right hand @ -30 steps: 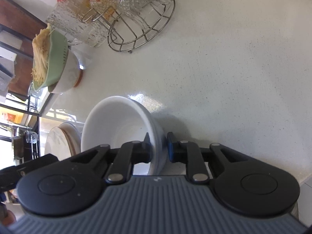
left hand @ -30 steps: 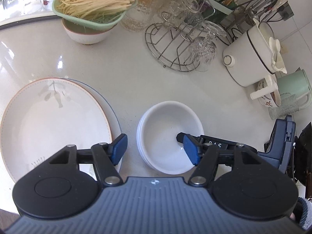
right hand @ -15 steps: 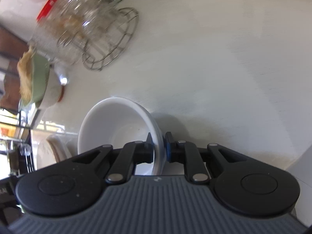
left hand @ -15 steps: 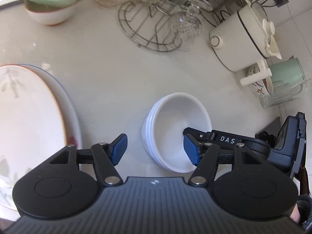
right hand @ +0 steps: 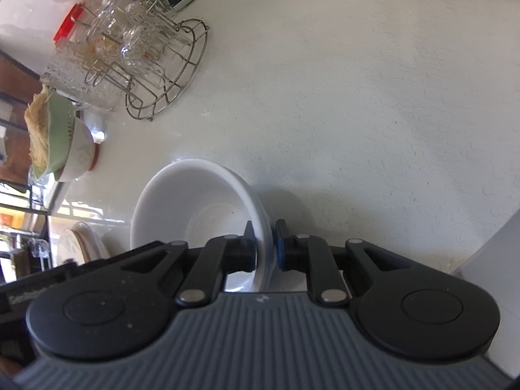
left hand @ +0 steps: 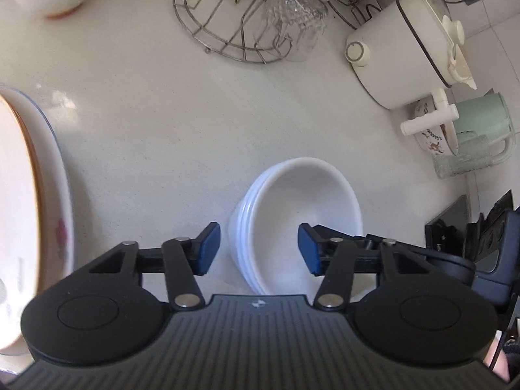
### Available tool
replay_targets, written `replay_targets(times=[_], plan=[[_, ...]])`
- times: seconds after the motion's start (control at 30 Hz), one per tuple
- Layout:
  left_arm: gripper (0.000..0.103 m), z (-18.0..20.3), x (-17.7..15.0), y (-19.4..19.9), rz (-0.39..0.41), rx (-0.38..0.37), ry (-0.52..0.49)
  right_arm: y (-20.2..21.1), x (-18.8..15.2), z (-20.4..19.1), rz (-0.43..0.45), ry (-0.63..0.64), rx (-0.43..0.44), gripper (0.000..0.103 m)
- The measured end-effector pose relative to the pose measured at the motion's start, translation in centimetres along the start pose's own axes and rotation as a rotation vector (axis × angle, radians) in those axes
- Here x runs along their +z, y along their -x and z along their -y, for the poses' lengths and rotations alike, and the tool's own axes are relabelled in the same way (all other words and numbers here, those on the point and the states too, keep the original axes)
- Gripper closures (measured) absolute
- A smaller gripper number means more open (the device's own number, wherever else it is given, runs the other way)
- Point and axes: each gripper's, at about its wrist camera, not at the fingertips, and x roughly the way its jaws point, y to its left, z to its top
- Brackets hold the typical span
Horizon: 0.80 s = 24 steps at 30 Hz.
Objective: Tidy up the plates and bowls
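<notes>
The right gripper has its fingers clamped on the rim of the stacked white bowls; the left gripper hangs spread wide above them, over the table.

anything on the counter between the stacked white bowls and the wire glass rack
Nothing: bare counter runs from the bowls to the rack, in the left wrist view.

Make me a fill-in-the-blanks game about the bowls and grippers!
1. The right gripper is shut on the rim of the white ____.
2. The left gripper is ____ and holds nothing.
3. The glasses hang on a wire ____.
4. The plates lie to the ____ of the bowls in the left wrist view.

Missing words: bowls; open; rack; left
</notes>
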Motion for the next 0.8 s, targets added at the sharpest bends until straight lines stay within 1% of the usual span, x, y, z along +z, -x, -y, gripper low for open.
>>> replay_targets(times=[0.03,0.13,0.17,0.27,0.37,0.43,0.57,0.8], plan=[[0.051,-0.1,-0.1,-0.2,-0.005,-0.009,0.009,0.0,0.0,0.2,0.001,-0.008,0.006,0.089],[0.052,0.0,-0.1,-0.5,-0.017,-0.011,0.005,0.1,-0.1,0.4,0.006,-0.004,0.008,0.088],[0.052,0.1,-0.1,-0.7,-0.022,-0.008,0.001,0.1,-0.1,0.3,0.009,0.003,0.006,0.088],[0.057,0.1,-0.4,-1.1,-0.032,0.014,0.015,0.3,-0.4,0.4,0.01,0.013,0.008,0.088],[0.067,0.1,-0.6,-1.2,-0.026,0.046,0.018,0.3,-0.8,0.3,0.015,0.043,0.005,0.088],[0.076,0.1,-0.9,-1.5,-0.021,0.064,0.031,0.4,-0.9,0.5,0.02,0.045,0.014,0.088],[0.078,-0.1,-1.4,-1.7,-0.001,0.067,0.076,0.5,-1.1,1.3,0.029,0.036,0.05,0.087],[0.08,0.1,-1.9,-1.1,0.031,0.104,0.101,0.5,-1.1,1.1,0.034,0.08,0.07,0.085]])
